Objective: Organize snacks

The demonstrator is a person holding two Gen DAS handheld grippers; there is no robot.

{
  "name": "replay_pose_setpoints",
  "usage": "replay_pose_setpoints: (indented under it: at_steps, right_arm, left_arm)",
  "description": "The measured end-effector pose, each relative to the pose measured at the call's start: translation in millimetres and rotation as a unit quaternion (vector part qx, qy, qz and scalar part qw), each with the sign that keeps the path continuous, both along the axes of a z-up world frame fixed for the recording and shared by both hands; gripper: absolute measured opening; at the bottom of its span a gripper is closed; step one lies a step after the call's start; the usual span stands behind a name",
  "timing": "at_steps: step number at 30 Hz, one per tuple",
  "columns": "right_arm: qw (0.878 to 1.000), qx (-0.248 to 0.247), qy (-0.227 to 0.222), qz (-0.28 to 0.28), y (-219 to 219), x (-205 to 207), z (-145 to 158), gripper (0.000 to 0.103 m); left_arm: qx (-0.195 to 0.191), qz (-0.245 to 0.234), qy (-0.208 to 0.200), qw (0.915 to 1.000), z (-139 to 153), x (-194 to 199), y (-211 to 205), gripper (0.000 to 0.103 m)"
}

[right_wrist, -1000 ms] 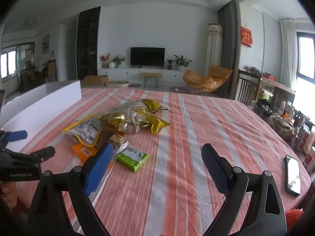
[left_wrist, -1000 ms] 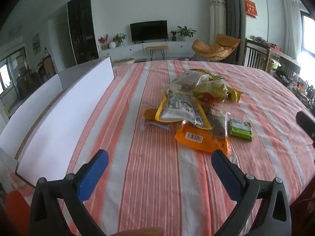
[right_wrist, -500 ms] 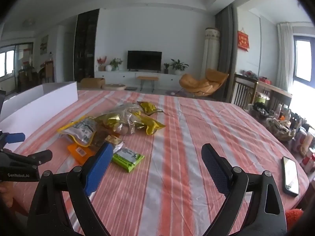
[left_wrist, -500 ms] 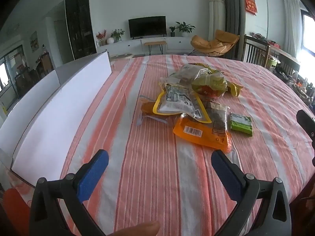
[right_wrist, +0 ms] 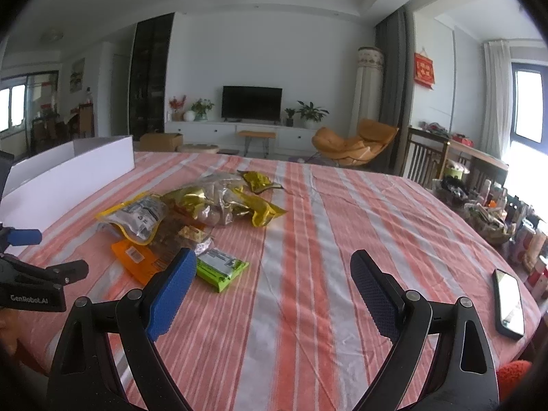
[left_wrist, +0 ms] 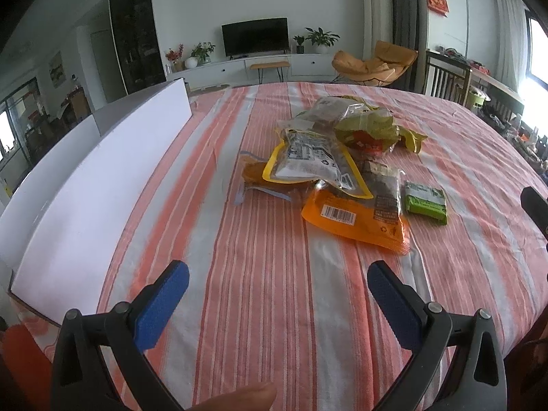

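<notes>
A pile of snack packets lies mid-table on the striped cloth: a yellow-edged pouch point(left_wrist: 315, 162), an orange packet point(left_wrist: 352, 219), a dark packet point(left_wrist: 385, 190), a green packet point(left_wrist: 426, 202) and gold-green bags point(left_wrist: 366, 126). The same pile shows in the right wrist view, with the green packet point(right_wrist: 221, 267) nearest. My left gripper point(left_wrist: 277, 294) is open and empty, short of the pile. My right gripper point(right_wrist: 270, 289) is open and empty, to the right of the pile. A long white box point(left_wrist: 96, 185) stands along the table's left side.
A phone point(right_wrist: 510, 303) lies near the table's right edge. The left gripper point(right_wrist: 34, 274) shows at the left of the right wrist view. Chairs and a cluttered shelf point(right_wrist: 479, 205) stand beyond the right edge. The striped cloth point(left_wrist: 267, 308) covers the table.
Both views have shifted slightly; the left gripper has tilted down and drawn a little nearer the pile. The snacks have not moved. Both grippers stay open.
</notes>
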State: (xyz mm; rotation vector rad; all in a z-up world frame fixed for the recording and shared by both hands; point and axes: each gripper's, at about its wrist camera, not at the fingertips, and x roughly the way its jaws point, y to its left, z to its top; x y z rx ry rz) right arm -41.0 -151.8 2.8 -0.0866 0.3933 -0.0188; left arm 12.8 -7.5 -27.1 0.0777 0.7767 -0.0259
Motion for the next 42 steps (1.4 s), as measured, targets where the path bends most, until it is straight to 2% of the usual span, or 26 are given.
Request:
replay_pose_setpoints:
  at_steps: [28, 42]
  right_arm:
    - [1.0, -0.003, 0.016, 0.001, 1.6, 5.2, -8.6, 0.093]
    - [1.0, -0.004, 0.025, 0.004, 4.5, 7.1, -11.7, 0.093]
  left_arm:
    - [-0.002, 0.007, 0.019, 0.9998, -9.6, 5.1, 5.6, 0.103]
    - [0.01, 0.011, 0.034, 0.9993, -16.0, 8.2, 7.5, 0.103]
